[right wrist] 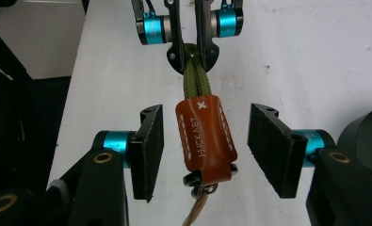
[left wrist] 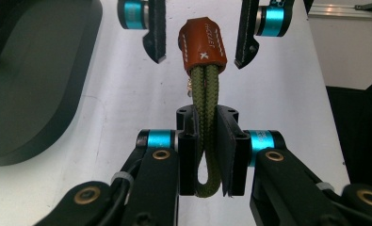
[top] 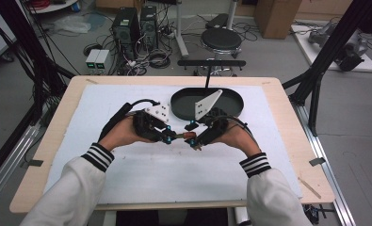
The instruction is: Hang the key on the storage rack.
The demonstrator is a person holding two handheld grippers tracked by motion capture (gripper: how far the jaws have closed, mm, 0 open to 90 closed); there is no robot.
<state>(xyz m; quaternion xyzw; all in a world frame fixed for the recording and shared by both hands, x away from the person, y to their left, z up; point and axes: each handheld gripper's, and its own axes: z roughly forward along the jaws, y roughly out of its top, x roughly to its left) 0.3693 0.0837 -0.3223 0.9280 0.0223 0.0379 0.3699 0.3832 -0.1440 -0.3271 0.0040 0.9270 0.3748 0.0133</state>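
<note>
My left gripper (left wrist: 207,155) pinches the green cord loop (left wrist: 206,108), steadying it. My right gripper (right wrist: 205,150) gapes, straddling the leather sleeve (right wrist: 205,139), probably to grab it.

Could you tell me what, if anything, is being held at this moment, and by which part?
The left tool grips the key strap by its green cord loop. The right tool is open around the brown leather sleeve, not touching it.

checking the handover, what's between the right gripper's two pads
The brown leather sleeve of the green cord keychain, untouched with gaps both sides, in the right gripper view.
</note>
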